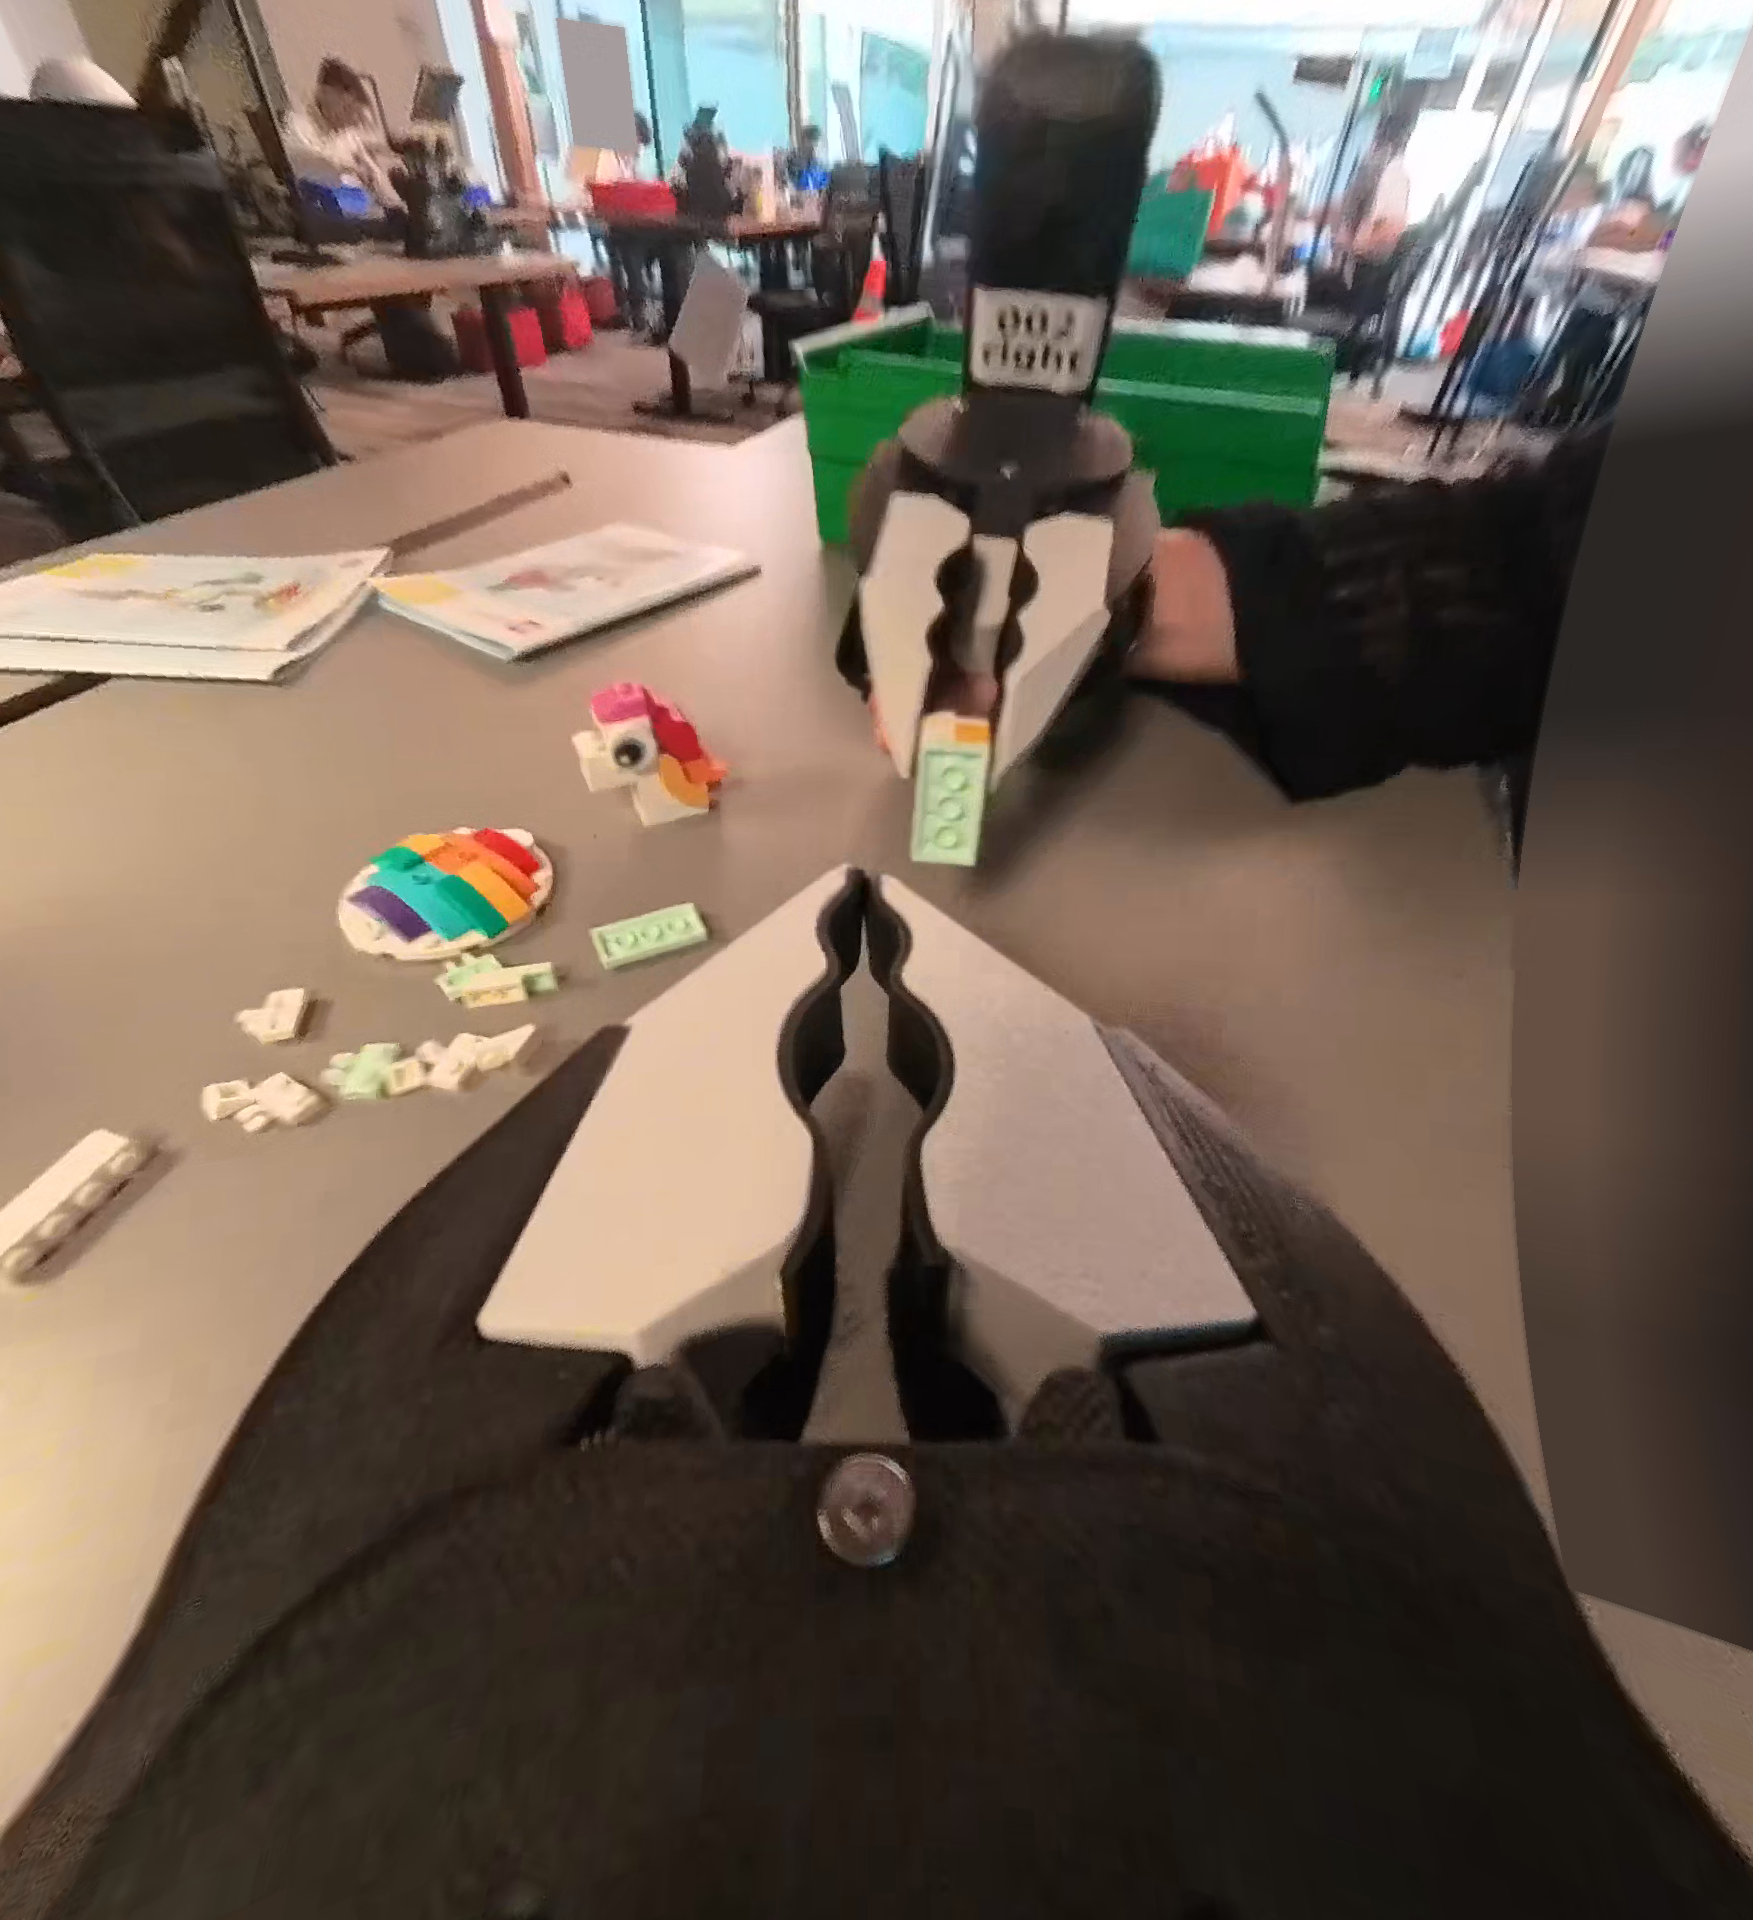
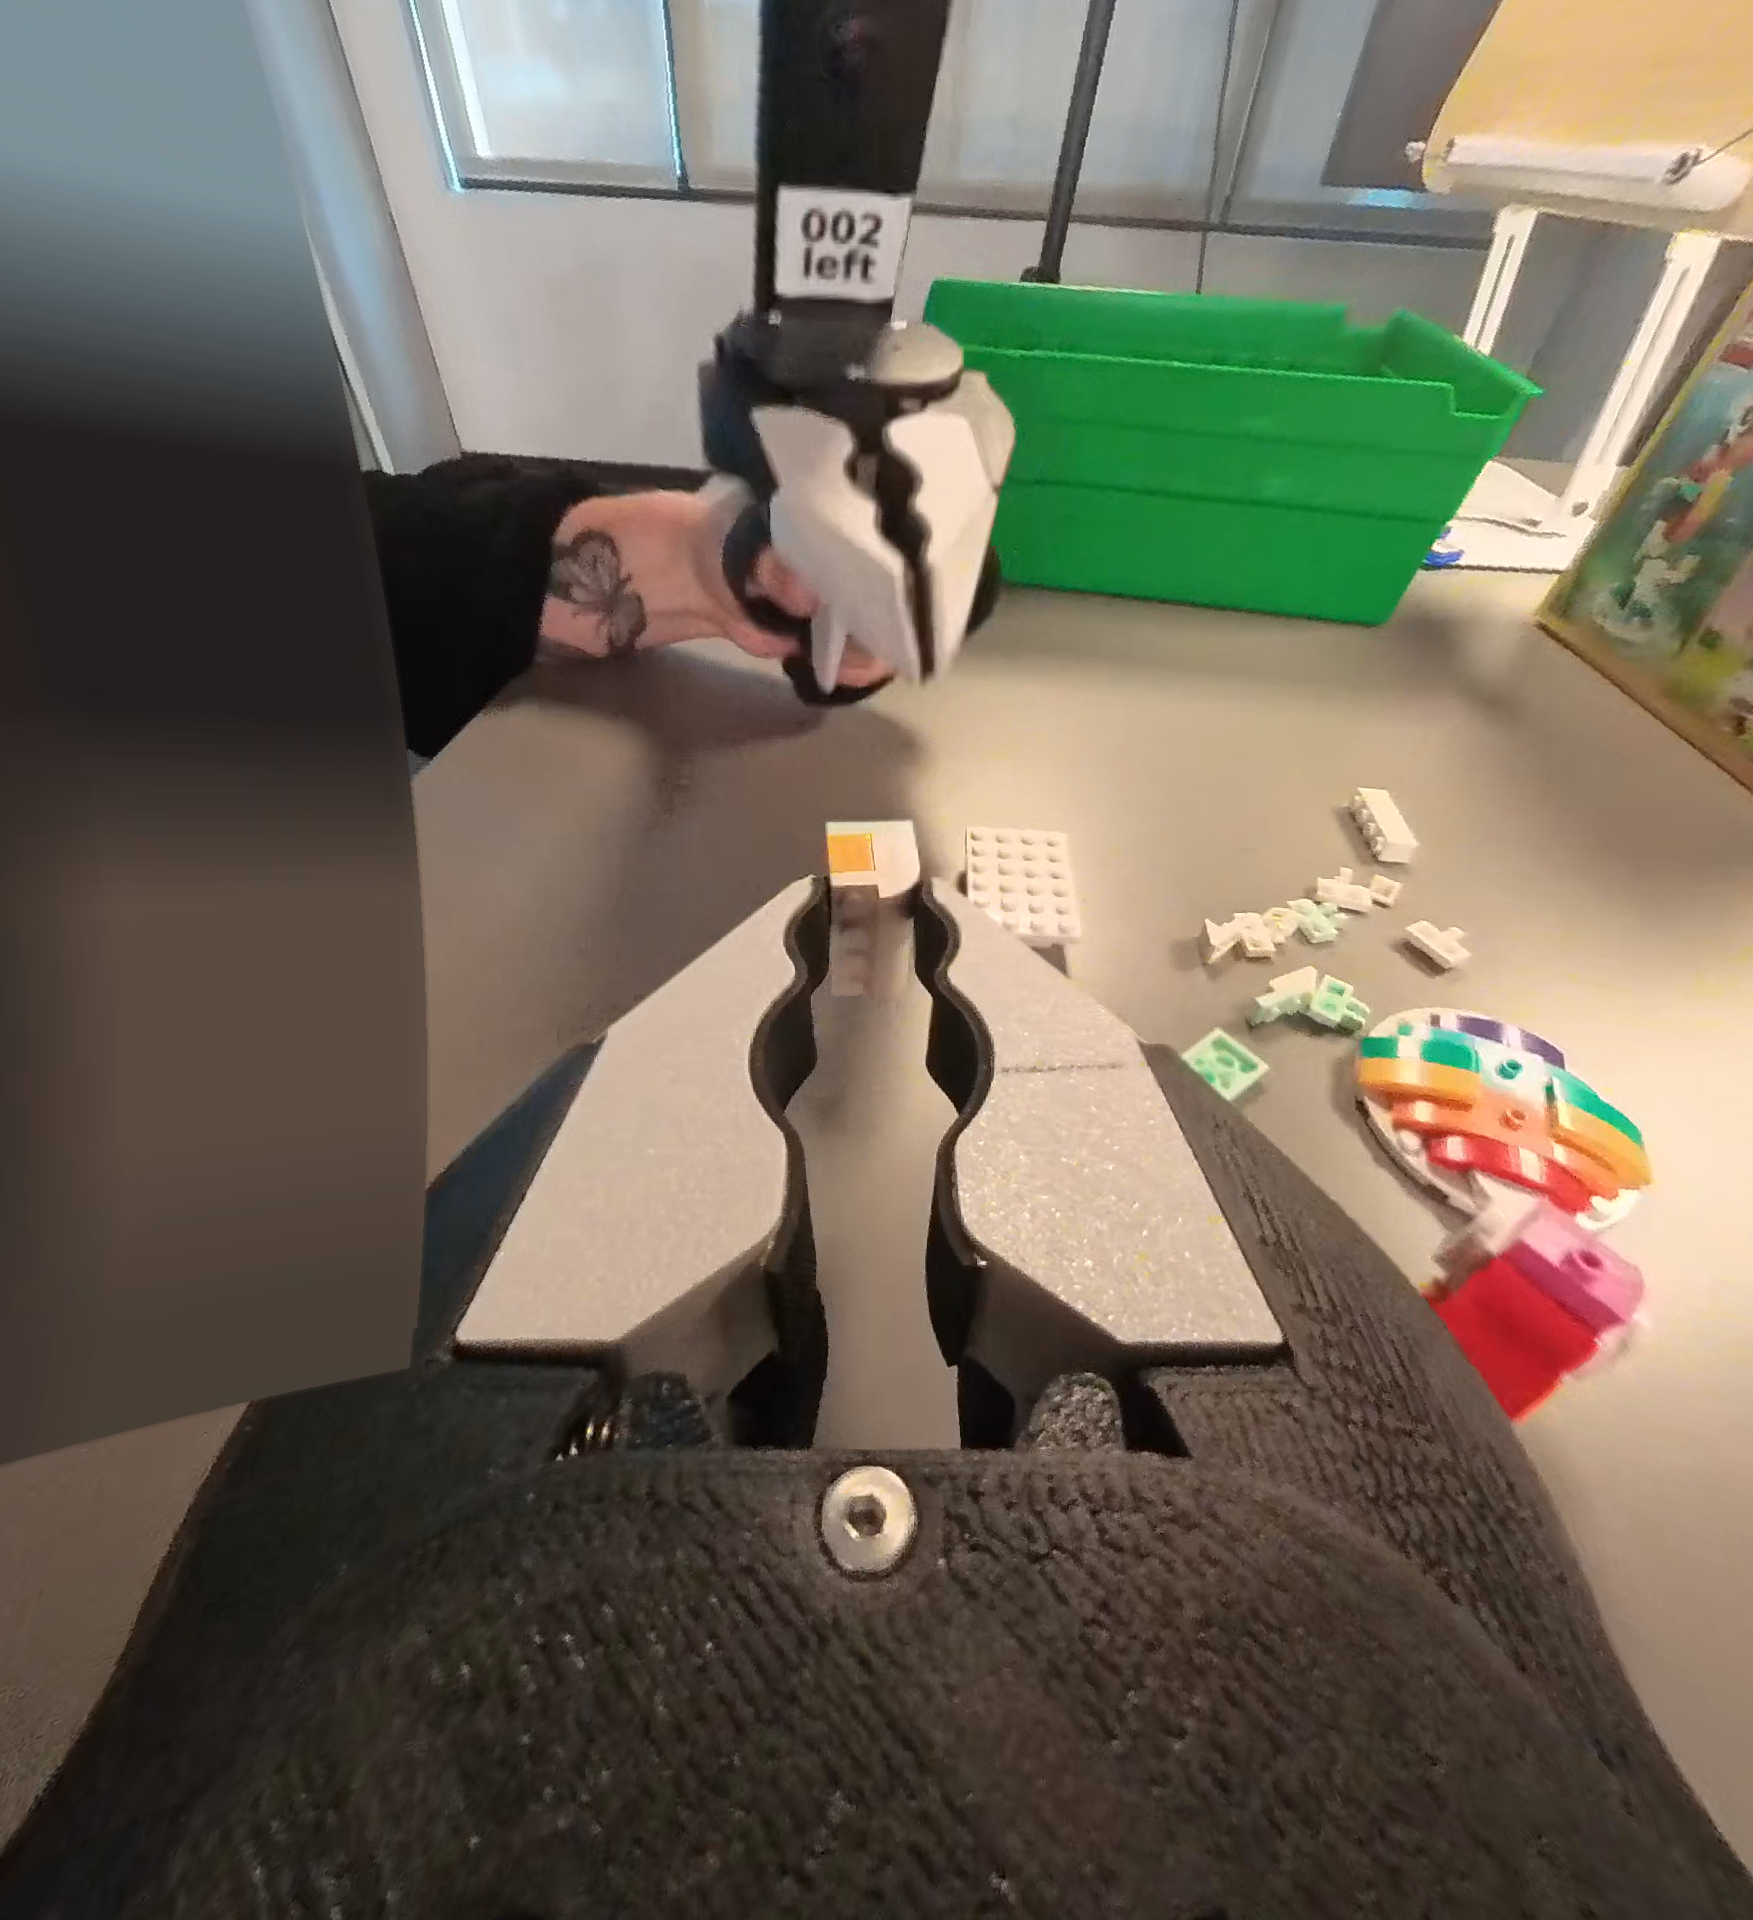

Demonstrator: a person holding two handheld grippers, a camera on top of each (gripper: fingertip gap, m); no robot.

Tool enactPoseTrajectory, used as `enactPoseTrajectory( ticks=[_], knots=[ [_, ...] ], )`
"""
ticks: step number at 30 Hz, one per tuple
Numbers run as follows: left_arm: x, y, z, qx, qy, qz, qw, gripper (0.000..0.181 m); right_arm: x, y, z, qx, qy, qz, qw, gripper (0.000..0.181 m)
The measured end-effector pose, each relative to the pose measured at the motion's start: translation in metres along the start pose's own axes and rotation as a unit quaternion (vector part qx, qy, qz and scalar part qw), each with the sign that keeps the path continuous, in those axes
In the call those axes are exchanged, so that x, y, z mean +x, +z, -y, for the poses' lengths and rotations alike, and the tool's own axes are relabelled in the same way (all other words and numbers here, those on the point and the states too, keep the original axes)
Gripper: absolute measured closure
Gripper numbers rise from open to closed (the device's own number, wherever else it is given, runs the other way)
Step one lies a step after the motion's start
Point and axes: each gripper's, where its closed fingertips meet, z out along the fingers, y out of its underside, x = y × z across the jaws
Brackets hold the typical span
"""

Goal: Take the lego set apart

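The right tool (image 2: 867,883) is clamping a small lump of bricks (image 1: 947,795) at its very tips: a light green plate with white and orange bits stuck on it. It is holding the lump up in the air over the grey table (image 1: 1215,935). The left tool (image 1: 867,883) is squeezed together with nothing in it, and it is pointing at the lump from just in front.

The rest of the lego set is lying on the table: a little unicorn head (image 1: 654,764), a round rainbow piece (image 1: 448,888), a loose green plate (image 1: 648,933), a white brick (image 1: 51,1216) and a heap of tiny white and green bits (image 1: 373,1070).

The lump is only being pinched at one end, so I think it could twist or slip out if the left tool is pulling hard on it. The left tool needs to open first, or it will just be bumping the lump. A piece popping off fast might fly away and roll off the table.
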Motion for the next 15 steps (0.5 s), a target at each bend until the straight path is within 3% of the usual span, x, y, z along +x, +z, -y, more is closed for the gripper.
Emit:
enactPoseTrajectory(
  ticks=[2, 4, 15],
  knots=[
    [0.008, 0.013, -0.007, -0.026, 0.010, -0.007, 1.000, 0.153, 0.002, 0.005, 0.001, 0.000, 0.001, -0.011, 1.000, 0.167],
    [0.019, 0.022, -0.010, -0.037, 0.018, -0.026, 0.999, 0.148, 0.001, 0.008, 0.000, -0.007, -0.004, -0.018, 1.000, 0.167],
    [0.024, 0.033, -0.010, -0.045, 0.045, -0.013, 0.998, 0.166, -0.009, 0.018, 0.004, -0.002, -0.010, -0.012, 1.000, 0.167]
  ],
)
